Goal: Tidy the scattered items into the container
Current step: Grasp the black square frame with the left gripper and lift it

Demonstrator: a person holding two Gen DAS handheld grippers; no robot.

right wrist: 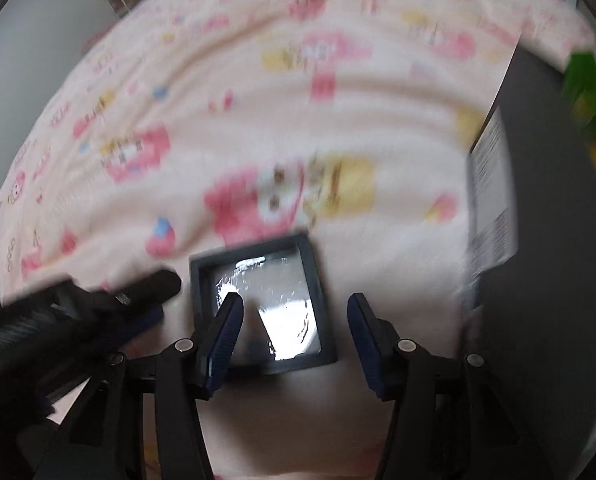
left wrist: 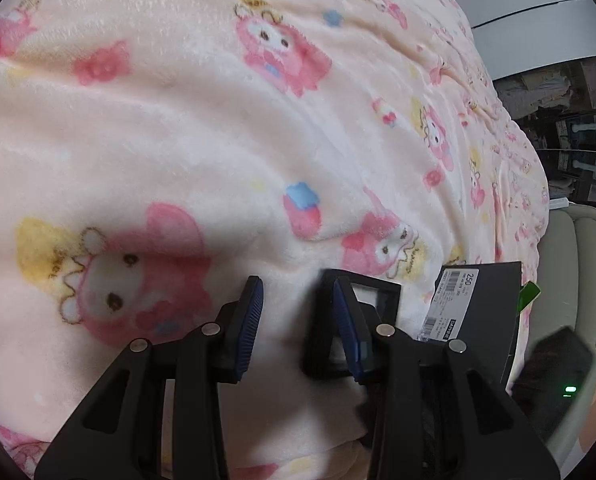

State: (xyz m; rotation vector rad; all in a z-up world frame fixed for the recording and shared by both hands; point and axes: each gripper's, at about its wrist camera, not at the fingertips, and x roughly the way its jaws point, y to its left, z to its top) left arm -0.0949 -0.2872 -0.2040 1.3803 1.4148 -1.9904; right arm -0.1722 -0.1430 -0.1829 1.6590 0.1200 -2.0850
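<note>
With both claws released and right gripper (right wrist: 294, 344) astride the lower-centre black frame (right wrist: 258, 304), risks slipping on glossy film.

A frame (right wrist: 258, 304) lay on the blanket (right wrist: 258, 100). A box (right wrist: 546, 240) stood to its right, well apart.

Blurry view: right gripper (right wrist: 294, 332) open over small black framed box (right wrist: 258, 304) on pink blanket (right wrist: 258, 120); dark container (right wrist: 558, 240) right.

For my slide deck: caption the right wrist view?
Open right gripper above small black square-framed box on pink cartoon-print fleece blanket.
</note>
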